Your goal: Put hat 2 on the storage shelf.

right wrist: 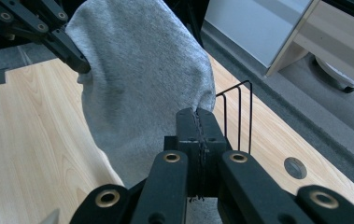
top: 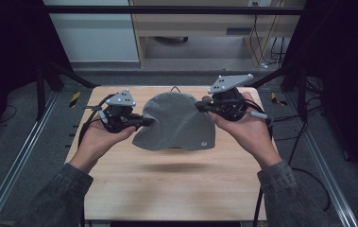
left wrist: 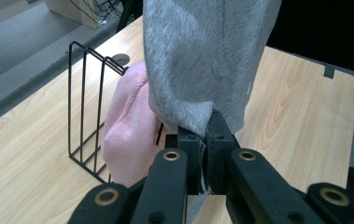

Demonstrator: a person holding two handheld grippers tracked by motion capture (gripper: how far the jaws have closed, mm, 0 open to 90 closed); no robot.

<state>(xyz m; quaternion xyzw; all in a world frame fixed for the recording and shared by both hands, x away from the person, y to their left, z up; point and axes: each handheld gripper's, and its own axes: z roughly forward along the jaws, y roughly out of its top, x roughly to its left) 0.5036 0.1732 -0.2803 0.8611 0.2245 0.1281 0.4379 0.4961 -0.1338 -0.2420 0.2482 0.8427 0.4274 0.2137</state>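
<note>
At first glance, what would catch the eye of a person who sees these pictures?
A grey hat hangs above the middle of the wooden table, stretched between the left gripper and the right gripper, each clamped on an edge. Behind it, a pink hat leans in a black wire rack.

No text, brand, number or sign can be read anywhere. The grey knitted fabric hat (top: pixel 176 120) carries a small round pale badge (top: pixel 204 140) near its lower edge in the high view, but whatever is printed on it is too small to make out. The yellow-and-black striped tape marks (top: pixel 74 98) on the floor beside the tabletop carry no lettering.
</note>
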